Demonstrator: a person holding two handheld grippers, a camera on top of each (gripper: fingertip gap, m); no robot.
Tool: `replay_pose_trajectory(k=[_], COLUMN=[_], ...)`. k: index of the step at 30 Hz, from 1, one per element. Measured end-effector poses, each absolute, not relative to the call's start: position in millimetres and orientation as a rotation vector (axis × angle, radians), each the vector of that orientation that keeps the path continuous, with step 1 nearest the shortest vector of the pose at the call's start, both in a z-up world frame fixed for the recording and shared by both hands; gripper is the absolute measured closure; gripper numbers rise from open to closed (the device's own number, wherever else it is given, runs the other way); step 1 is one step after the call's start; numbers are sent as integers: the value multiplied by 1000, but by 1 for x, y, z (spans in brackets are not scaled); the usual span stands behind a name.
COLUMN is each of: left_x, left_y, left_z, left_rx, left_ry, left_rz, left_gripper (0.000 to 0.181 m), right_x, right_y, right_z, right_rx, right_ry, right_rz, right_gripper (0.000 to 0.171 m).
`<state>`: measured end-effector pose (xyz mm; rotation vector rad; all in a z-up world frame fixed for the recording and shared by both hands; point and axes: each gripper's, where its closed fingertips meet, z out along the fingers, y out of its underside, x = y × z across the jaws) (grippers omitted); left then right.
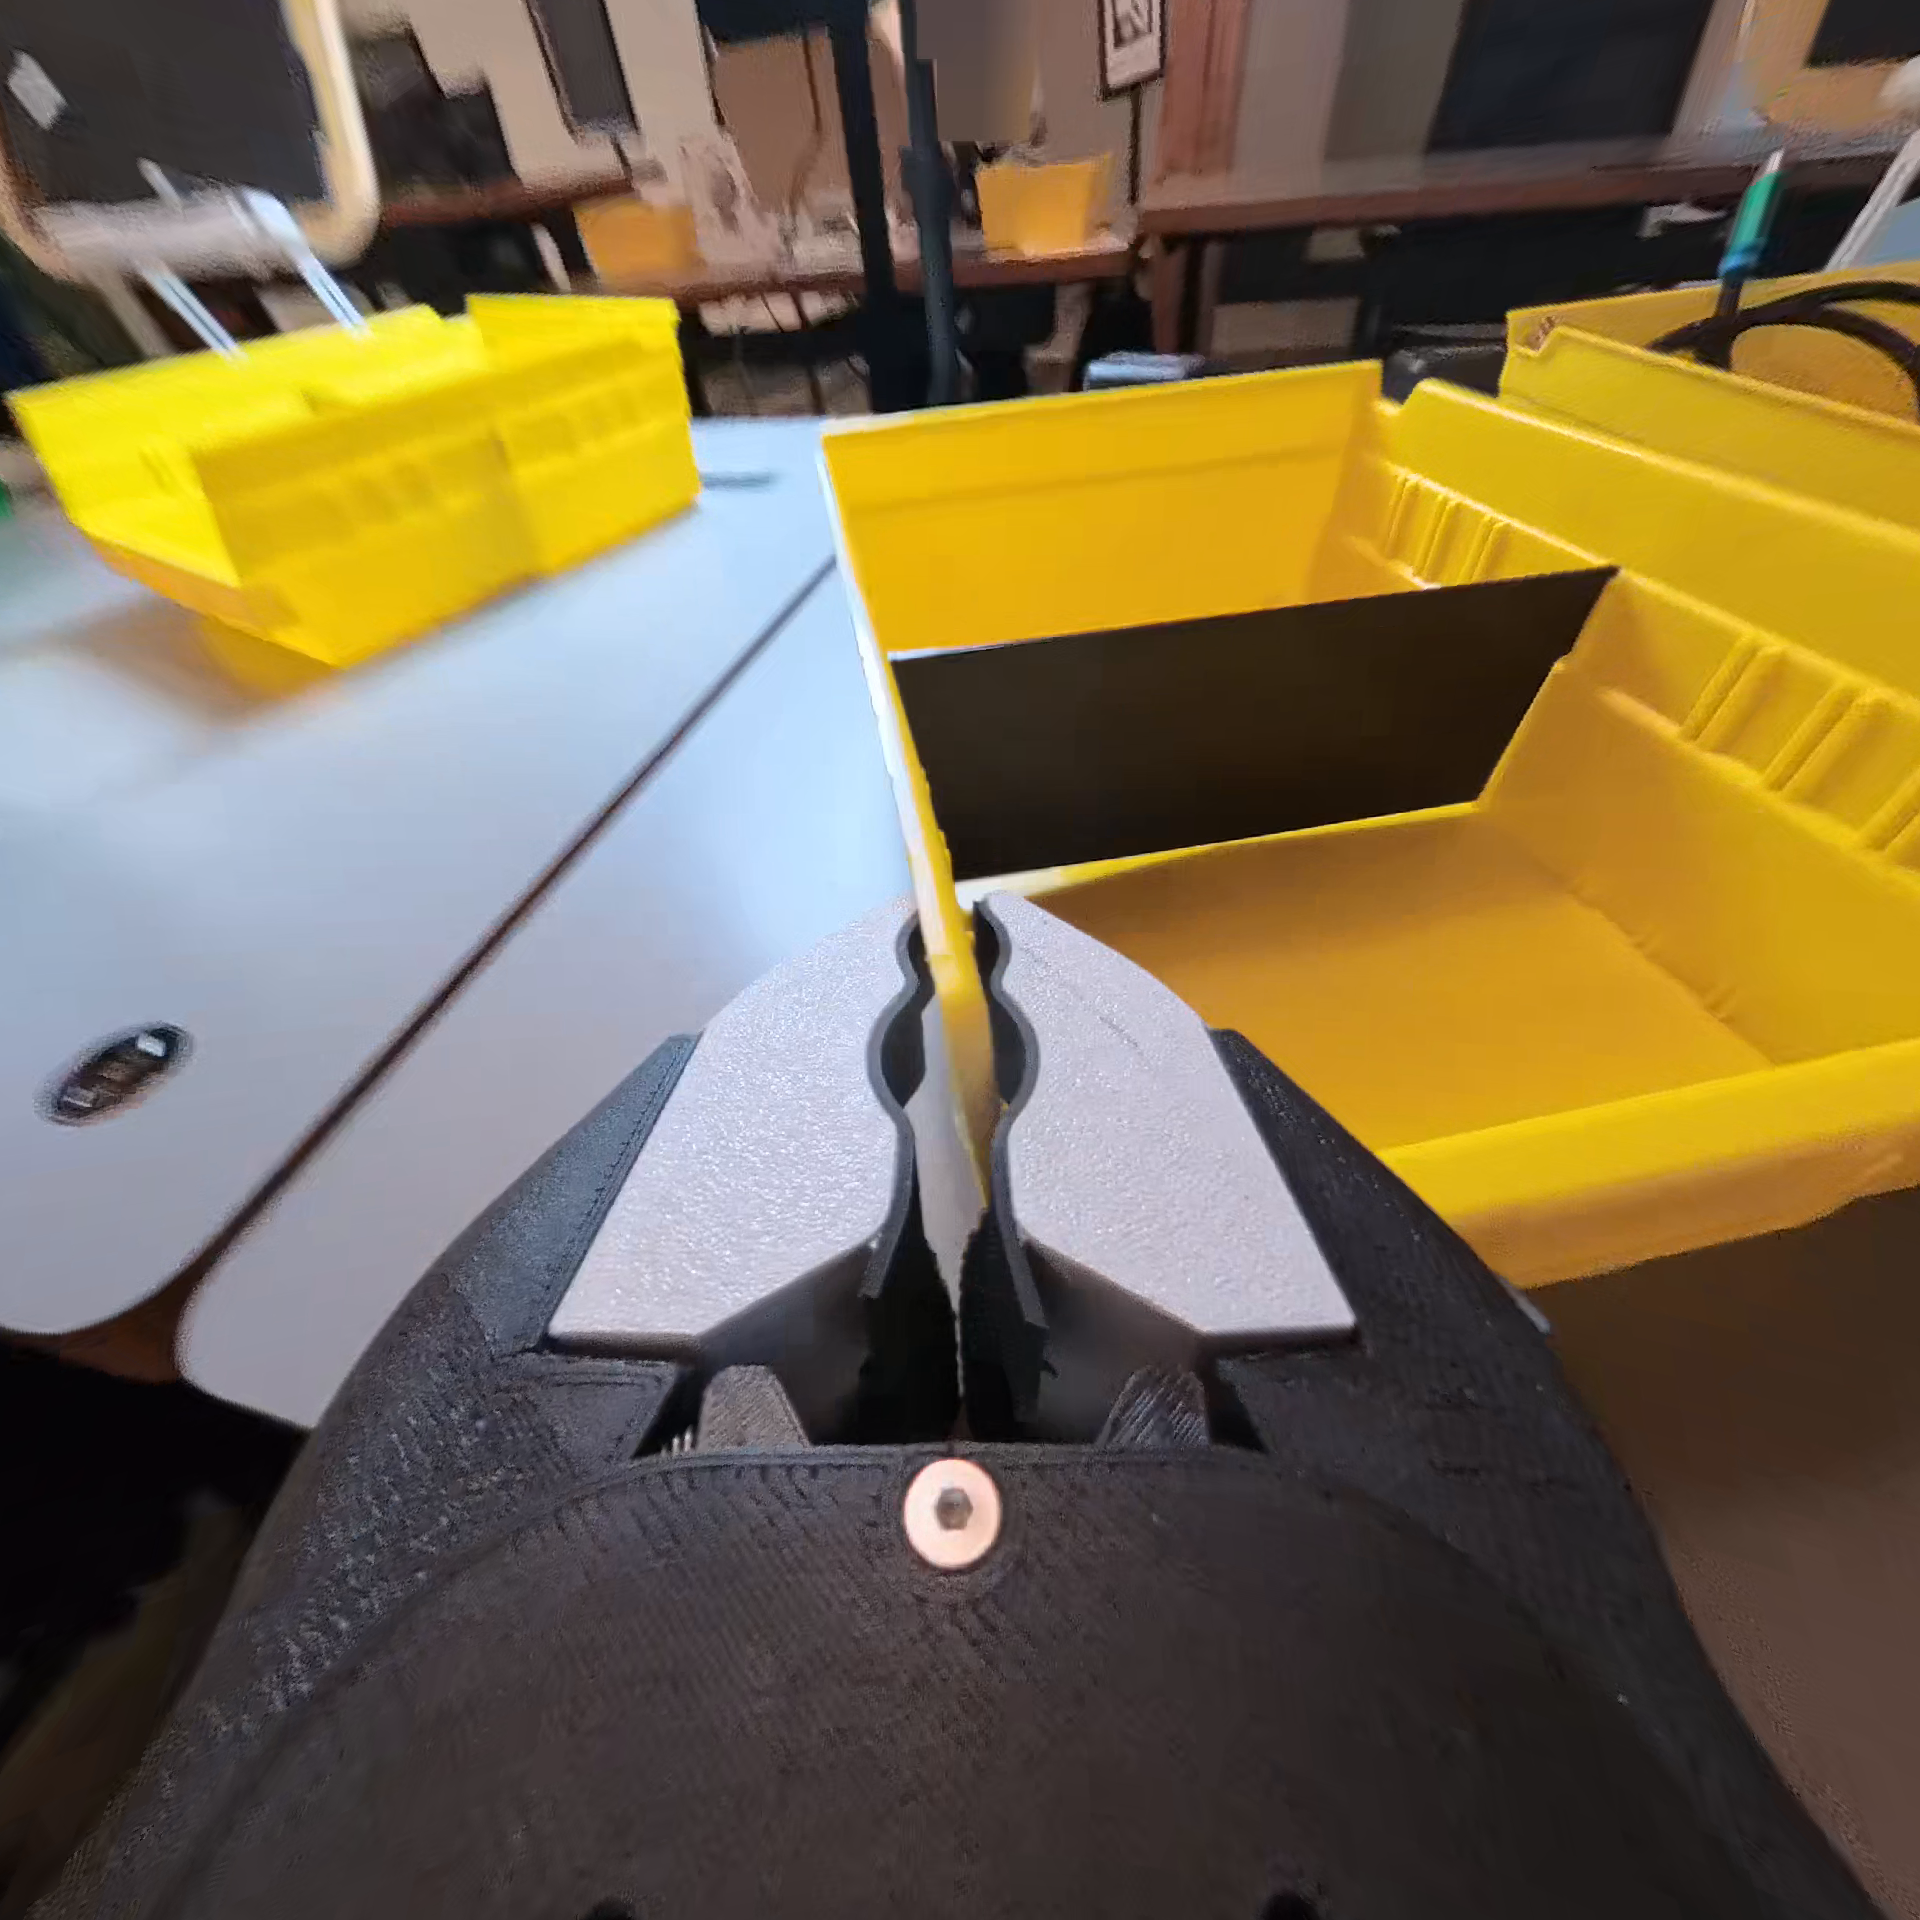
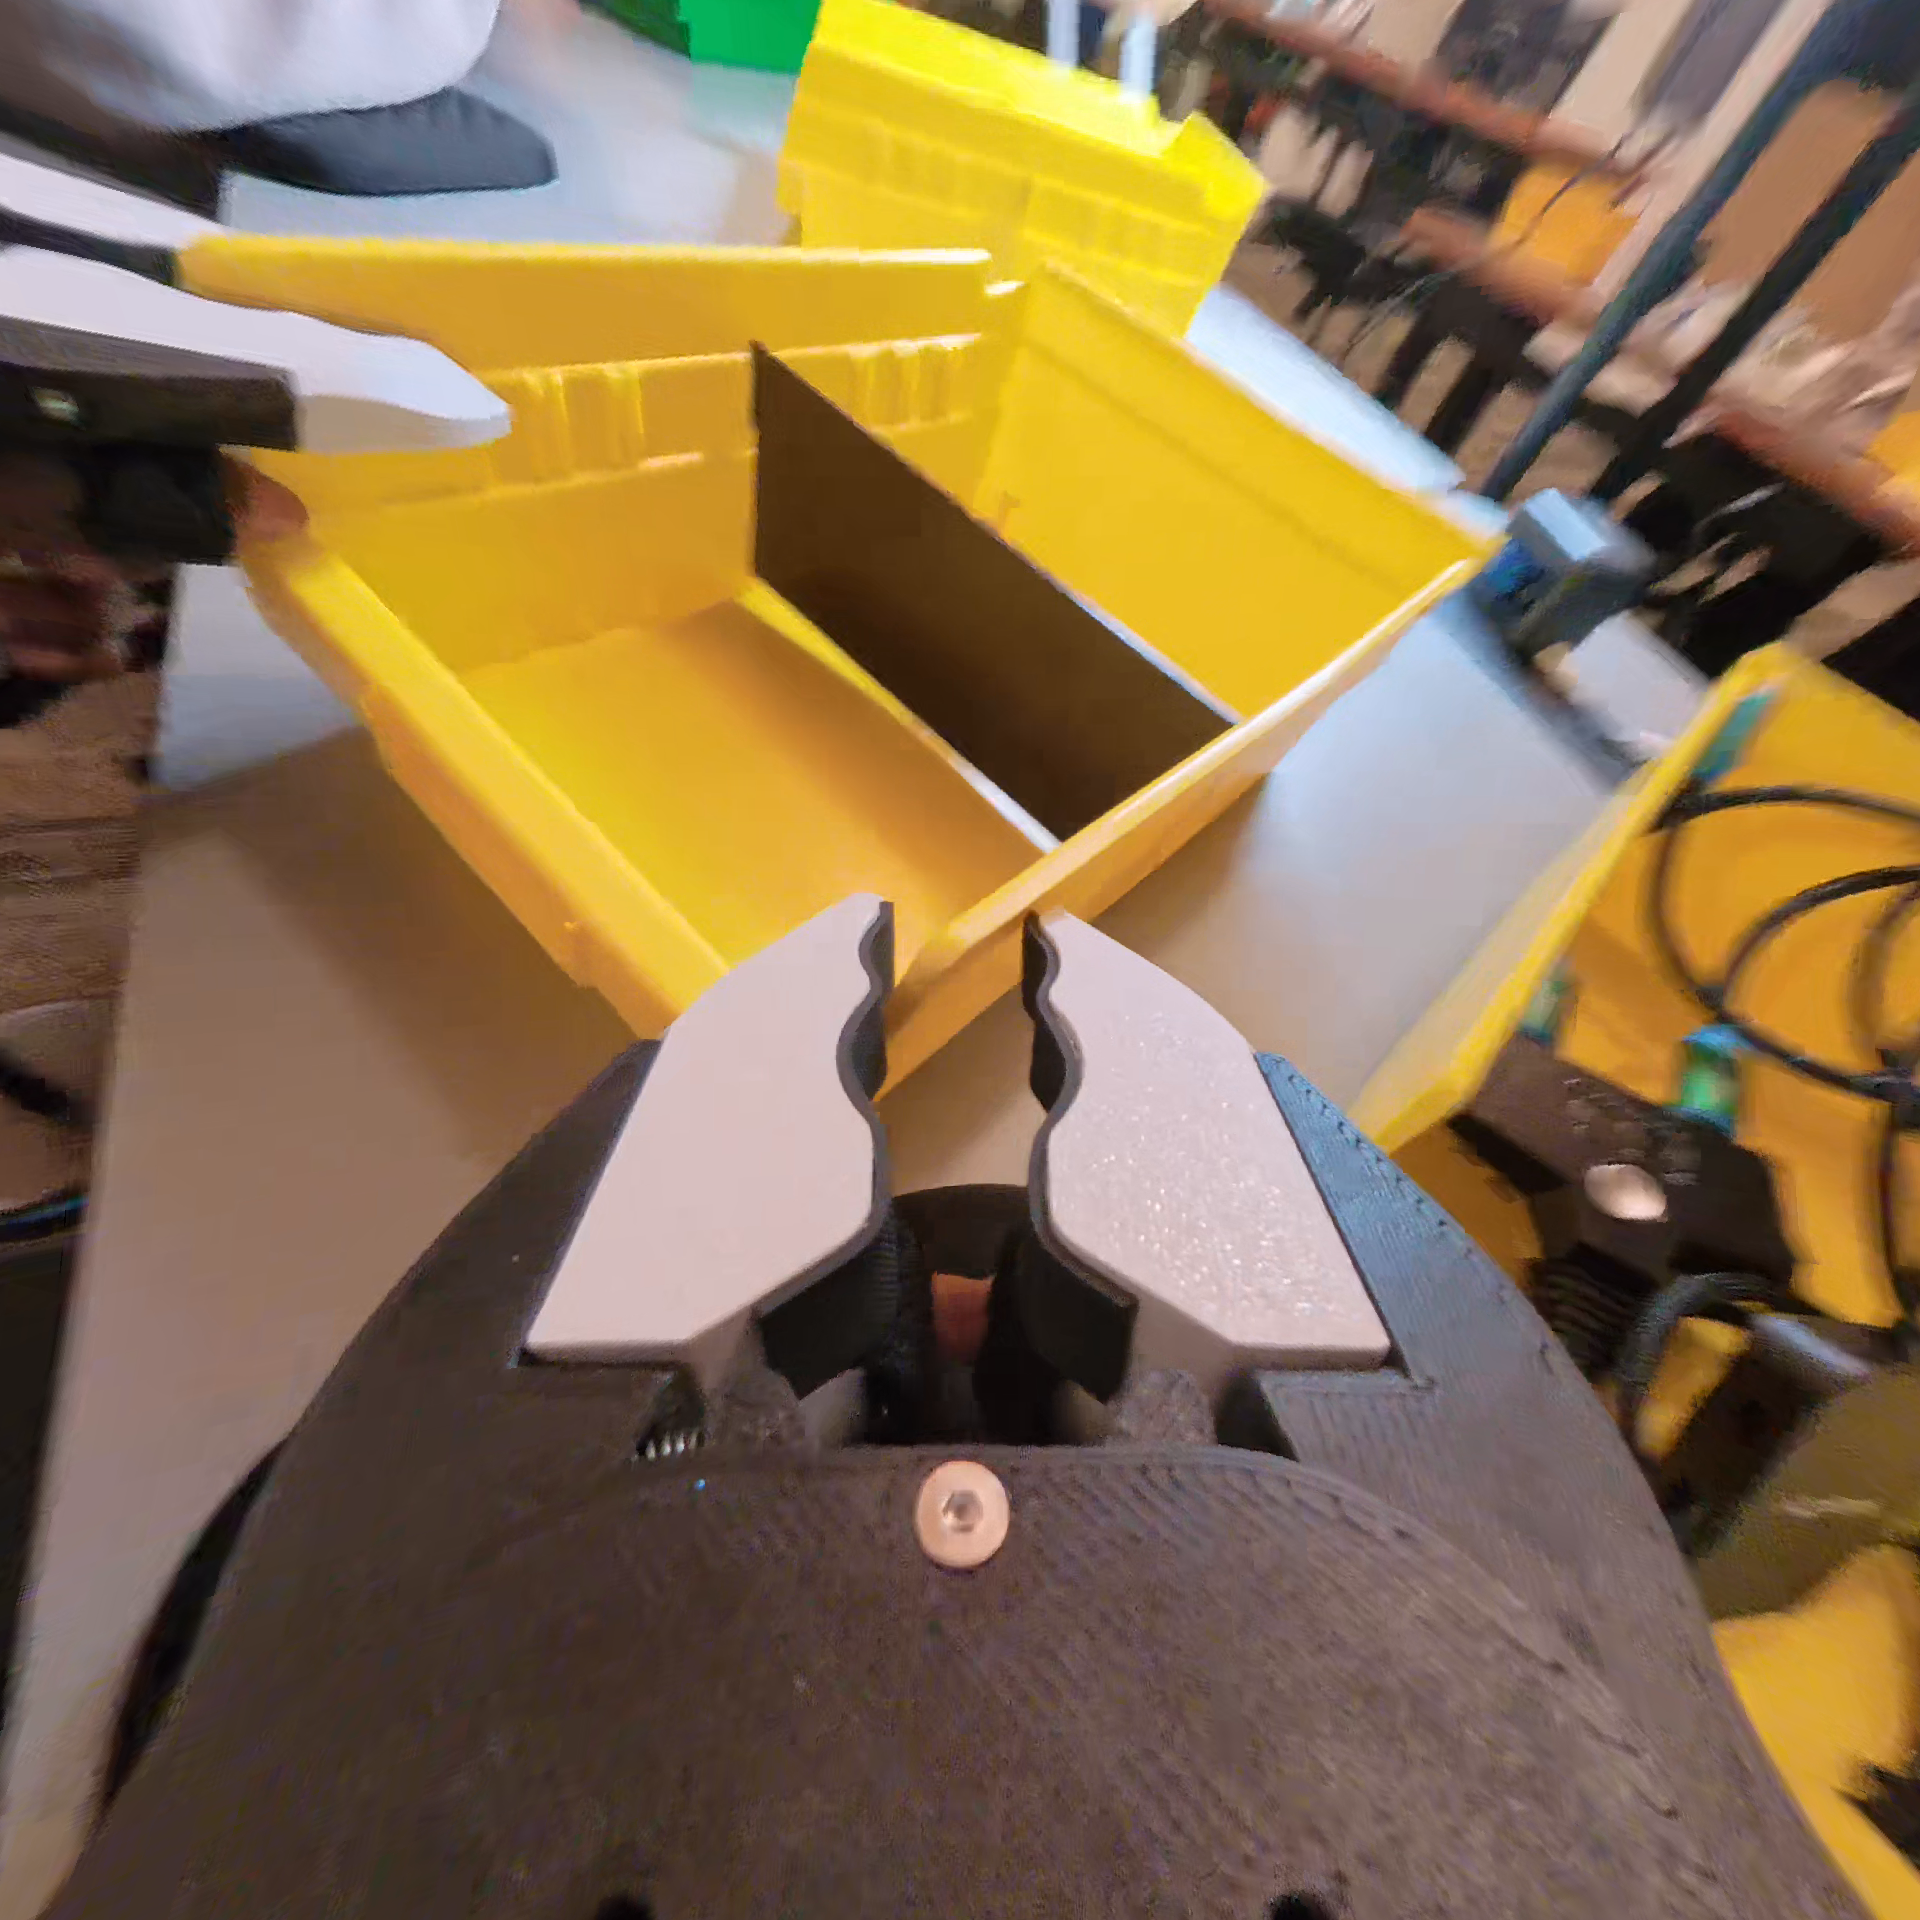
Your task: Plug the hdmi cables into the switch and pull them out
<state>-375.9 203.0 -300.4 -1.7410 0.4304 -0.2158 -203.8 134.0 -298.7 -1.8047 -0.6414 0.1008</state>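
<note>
A yellow bin (image 1: 1143, 499) with a black divider (image 1: 1195, 727) stands on the grey table; both its compartments look empty. My left gripper (image 1: 951, 914) is shut on the bin's left side wall. In the right wrist view the bin (image 2: 1195, 499) and its divider (image 2: 935, 603) lie just ahead, and the left gripper (image 2: 343, 332) shows clamped on the far wall. My right gripper (image 2: 956, 925) is open, its fingertips on either side of the bin's near wall by the corner. Black cables (image 2: 1766, 935) lie in another yellow bin at the right. I see no switch.
A second yellow bin (image 1: 364, 488) sits at the far left of the table (image 1: 416, 831); it also shows in the right wrist view (image 2: 997, 156). More yellow bins (image 1: 1714, 416) stand close on the right. A small grey box (image 2: 1558, 582) lies beyond the bin. The table edge is near.
</note>
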Motion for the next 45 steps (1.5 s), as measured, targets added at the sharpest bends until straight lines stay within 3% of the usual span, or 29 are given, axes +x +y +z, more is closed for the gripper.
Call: replay_pose_trajectory(k=[8,12,17,28,38,43,45], left_x=[-337,-270,-156,72,148,163,158], left_y=[158,133,108,36,29,16,5], left_z=[-192,-150,-134,-198,-276,-304,-298], left_rx=[-1247,-1095,-1033,-1146,-1340,-1465,-1453], left_ry=[201,293,488,866,1020,1215,1311], left_rz=[-353,-472,-630,-899,-971,-1076,-1110], left_gripper=[174,172,172,170,170,156,134], right_x=[-160,-102,-11,169,228,245,251], right_y=[103,63,1,-119,-138,-144,-146], right_z=[-197,-153,-152,-217,-283,-293,-301], right_rx=[-1330,-1190,-1222,-1492,-1693,-1740,-1801], right_ry=[-592,-489,-355,45,220,276,285], right_rz=[-177,-307,-531,-734,-750,-772,-772], right_gripper=[155,157,156,158,159,160,160])
